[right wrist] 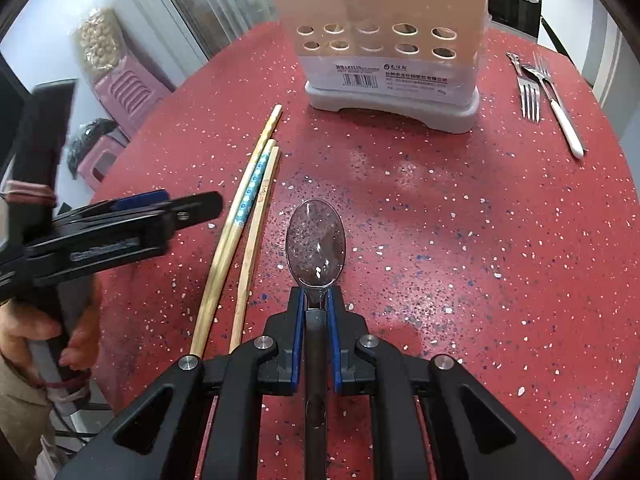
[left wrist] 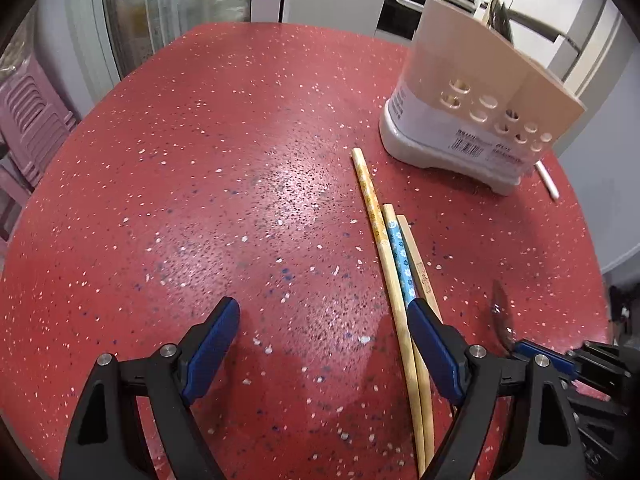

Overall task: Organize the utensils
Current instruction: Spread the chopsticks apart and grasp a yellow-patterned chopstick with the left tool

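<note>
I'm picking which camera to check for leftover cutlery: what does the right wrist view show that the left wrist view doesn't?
Only the right wrist view shows the forks lying right of the holder, the whole spoon clamped in the right gripper, and a hand holding the left gripper.

Only the left wrist view shows the left gripper's jaws standing open above the table.

Both show the three chopsticks, the holder and the red speckled table.
</note>
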The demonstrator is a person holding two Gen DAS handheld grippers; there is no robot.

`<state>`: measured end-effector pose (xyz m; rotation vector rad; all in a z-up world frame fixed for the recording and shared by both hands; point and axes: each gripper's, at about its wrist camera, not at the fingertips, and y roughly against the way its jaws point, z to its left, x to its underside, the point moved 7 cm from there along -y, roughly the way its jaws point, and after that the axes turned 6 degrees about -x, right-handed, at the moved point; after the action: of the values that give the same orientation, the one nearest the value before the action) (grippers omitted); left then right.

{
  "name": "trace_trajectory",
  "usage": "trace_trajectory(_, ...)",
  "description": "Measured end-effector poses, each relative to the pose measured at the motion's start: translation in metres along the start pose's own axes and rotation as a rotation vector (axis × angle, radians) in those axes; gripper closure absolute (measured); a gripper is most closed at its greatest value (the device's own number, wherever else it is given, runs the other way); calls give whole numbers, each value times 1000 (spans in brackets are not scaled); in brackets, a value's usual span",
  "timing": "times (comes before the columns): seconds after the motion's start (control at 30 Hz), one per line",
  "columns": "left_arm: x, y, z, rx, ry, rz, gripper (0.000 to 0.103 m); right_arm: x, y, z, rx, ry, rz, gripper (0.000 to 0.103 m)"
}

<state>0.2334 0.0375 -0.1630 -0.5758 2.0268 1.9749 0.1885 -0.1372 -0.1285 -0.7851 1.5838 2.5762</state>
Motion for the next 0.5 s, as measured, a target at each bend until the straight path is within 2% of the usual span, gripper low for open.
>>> trace_trajectory(0.2, -5, -9, -8, -45, -24, 6, 0, -1, 0, 14, -32, 1, -19, 91)
trace_trajectory(0.5, -17, -16, -26, -38, -69, 15, 0, -1, 15, 10, -44, -18, -43, 91)
